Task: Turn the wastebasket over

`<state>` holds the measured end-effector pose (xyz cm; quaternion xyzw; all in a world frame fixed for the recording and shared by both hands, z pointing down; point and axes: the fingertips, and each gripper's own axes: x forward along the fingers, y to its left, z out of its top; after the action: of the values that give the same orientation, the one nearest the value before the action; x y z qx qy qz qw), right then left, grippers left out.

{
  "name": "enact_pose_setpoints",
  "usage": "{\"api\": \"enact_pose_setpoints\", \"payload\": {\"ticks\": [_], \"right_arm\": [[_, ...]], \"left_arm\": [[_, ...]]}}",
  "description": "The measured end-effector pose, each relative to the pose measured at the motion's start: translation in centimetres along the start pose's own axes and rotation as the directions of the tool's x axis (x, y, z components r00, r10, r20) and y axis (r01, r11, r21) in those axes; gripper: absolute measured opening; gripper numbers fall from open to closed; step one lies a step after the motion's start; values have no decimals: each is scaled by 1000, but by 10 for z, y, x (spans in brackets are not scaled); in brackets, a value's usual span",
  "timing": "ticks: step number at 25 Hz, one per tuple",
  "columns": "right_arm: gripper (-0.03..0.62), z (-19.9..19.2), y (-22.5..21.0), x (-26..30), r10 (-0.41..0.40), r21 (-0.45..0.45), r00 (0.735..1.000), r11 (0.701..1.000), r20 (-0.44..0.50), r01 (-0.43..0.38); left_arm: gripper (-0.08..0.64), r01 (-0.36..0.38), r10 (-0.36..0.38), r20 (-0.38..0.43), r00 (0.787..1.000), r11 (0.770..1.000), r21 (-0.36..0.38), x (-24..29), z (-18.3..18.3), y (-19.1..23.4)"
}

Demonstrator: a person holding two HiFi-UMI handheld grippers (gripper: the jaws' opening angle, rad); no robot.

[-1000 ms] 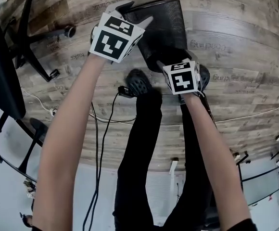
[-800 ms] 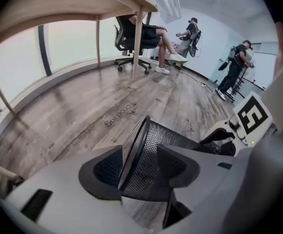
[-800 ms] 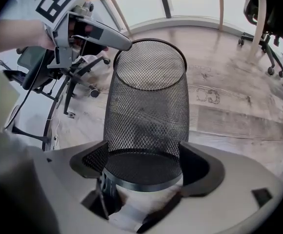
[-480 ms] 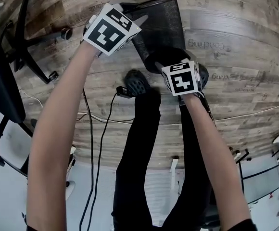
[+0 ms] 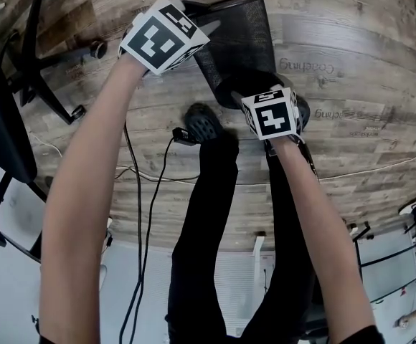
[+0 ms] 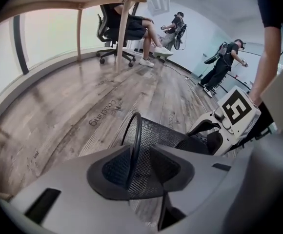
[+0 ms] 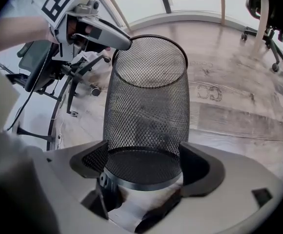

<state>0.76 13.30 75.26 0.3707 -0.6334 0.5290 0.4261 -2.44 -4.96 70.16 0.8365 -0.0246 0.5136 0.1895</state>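
Note:
A black wire-mesh wastebasket (image 5: 240, 41) lies on its side on the wood floor, its open rim toward the top of the head view. My left gripper (image 5: 202, 16) is at that rim. In the left gripper view the rim wire (image 6: 134, 145) and mesh wall stand between the jaws of the left gripper (image 6: 139, 167), which are closing, with a small gap still showing. My right gripper (image 5: 262, 92) is at the round base. In the right gripper view the right gripper (image 7: 141, 167) has a pad against each side of the base of the wastebasket (image 7: 149, 96), shut on it.
An office chair base (image 5: 50, 56) with castors stands to the left. Black cables (image 5: 140, 192) trail over the floor by the person's shoes (image 5: 206, 124). A wooden table leg (image 6: 122, 28) and other people (image 6: 227, 57) are farther back in the room.
My left gripper has shifted left and up along the basket's rim and rolled, and its jaws have narrowed around the rim. The right gripper and the basket have stayed put.

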Motion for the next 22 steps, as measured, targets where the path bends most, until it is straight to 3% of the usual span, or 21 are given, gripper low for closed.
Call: {"api": "enact_pose_setpoints", "payload": {"ticks": [6,11,16,22], "right_arm": [[422,1,-3,0,38,-62,999,997,-16,-38],[422,-6,-2,-3,38,-105,998,994,-52,-44],[422,-24,-5,-5,51,-125,995,990,-83,-61],[421,-51,-17,-11,101,-155,987,981,-123,-120]], "left_arm": [[99,-17,18,-33,999,999,34,-8,-6,-1],[69,3,-2,-27,1000,1000,20,-19,-10,-12],[52,24,-24,6,1000,1000,5,-28,1,-36],[46,21,-21,4,1000,998,58,-27,16,-73]]}}
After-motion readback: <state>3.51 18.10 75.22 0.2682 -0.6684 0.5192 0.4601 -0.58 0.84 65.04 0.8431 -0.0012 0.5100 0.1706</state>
